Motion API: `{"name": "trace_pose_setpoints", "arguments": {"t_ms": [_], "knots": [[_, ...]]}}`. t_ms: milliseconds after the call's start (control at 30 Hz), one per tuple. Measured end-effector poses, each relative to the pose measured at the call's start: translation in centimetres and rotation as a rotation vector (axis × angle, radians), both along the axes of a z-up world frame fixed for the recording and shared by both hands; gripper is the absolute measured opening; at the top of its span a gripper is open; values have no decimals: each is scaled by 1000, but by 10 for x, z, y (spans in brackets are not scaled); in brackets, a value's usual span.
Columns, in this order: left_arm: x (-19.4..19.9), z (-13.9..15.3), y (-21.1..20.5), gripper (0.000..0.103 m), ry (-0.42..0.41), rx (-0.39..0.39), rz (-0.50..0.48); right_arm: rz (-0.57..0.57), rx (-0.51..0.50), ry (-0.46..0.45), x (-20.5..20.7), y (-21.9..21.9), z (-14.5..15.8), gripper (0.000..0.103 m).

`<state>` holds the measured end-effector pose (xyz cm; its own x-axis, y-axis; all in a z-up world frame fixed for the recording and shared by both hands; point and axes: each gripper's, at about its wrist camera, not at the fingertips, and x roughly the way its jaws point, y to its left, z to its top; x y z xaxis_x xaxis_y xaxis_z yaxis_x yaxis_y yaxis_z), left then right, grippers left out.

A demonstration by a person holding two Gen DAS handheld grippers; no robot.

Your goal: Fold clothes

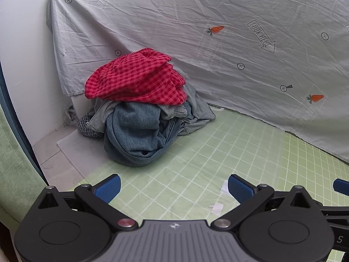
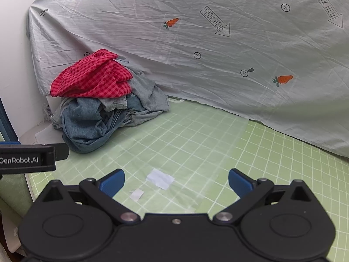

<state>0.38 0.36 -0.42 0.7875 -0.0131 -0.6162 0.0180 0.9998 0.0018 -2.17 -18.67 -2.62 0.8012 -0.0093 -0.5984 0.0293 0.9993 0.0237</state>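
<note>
Left wrist view shows both grippers, left gripper point(image 1: 173, 187) and right gripper point(image 2: 176, 182), spread empty; grabbing the red checked cloth point(image 1: 135, 80) carelessly could topple the denim pile point(image 1: 139, 131).

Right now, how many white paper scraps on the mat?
2: a larger scrap mid-mat ahead of the right fingers, a smaller scrap just nearer and left. The clothes pile may hide more.
</note>
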Motion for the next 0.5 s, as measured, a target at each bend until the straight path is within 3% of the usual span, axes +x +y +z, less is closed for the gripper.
{"name": "trace_pose_setpoints", "arguments": {"t_ms": [500], "knots": [[-2, -1, 0, 103, 5, 2, -1, 2, 3, 4, -2, 2, -1, 103]]}}
